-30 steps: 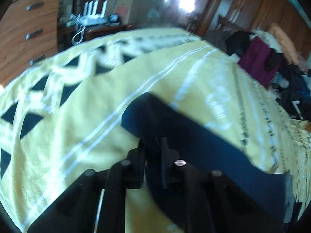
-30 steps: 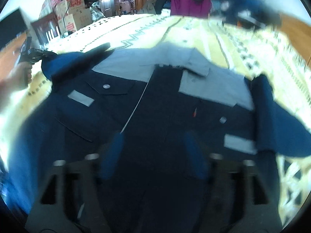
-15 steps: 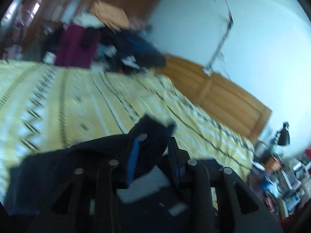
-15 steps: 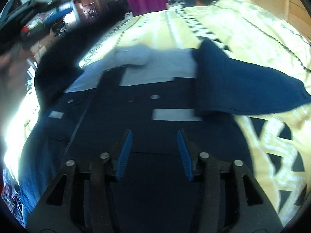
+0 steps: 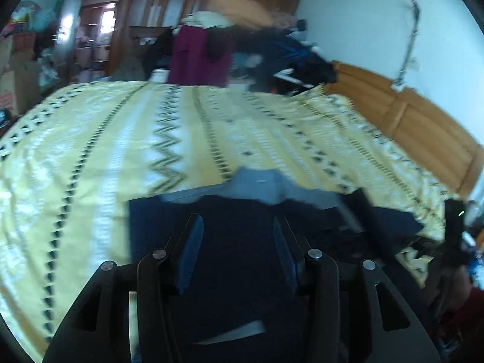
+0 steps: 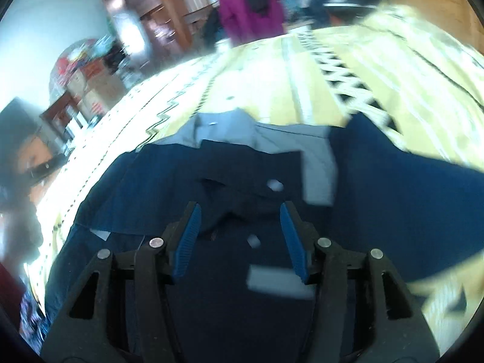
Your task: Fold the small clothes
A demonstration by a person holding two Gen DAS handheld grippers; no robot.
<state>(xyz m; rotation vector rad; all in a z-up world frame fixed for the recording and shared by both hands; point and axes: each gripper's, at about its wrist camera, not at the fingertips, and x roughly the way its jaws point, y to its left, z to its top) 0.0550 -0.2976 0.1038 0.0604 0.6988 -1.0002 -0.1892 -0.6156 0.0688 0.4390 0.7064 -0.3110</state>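
**Yellow bedspread, jacket partly folded, both grippers empty**

Yellow patterned bedspread (image 5: 90,157) filled the room's bed, with a pile of clothes (image 5: 242,51) heaped well beyond it at the far edge. A dark blue jacket (image 6: 230,181) with a grey collar (image 6: 224,127) lay flat on the bedspread, directly under and ahead of both grippers. One sleeve (image 6: 127,193) appeared to be folded across the jacket's front, to the left of the right gripper; the other sleeve (image 6: 402,187) stretched out to that gripper's right, seemingly not yet folded. The body fold also looked undone.

The left gripper (image 5: 237,242) hovered low over the dark cloth, jaws spread wide, holding nothing. The right gripper (image 6: 239,230) hung over the jacket's chest, jaws likewise apart and empty, pointing toward the collar.
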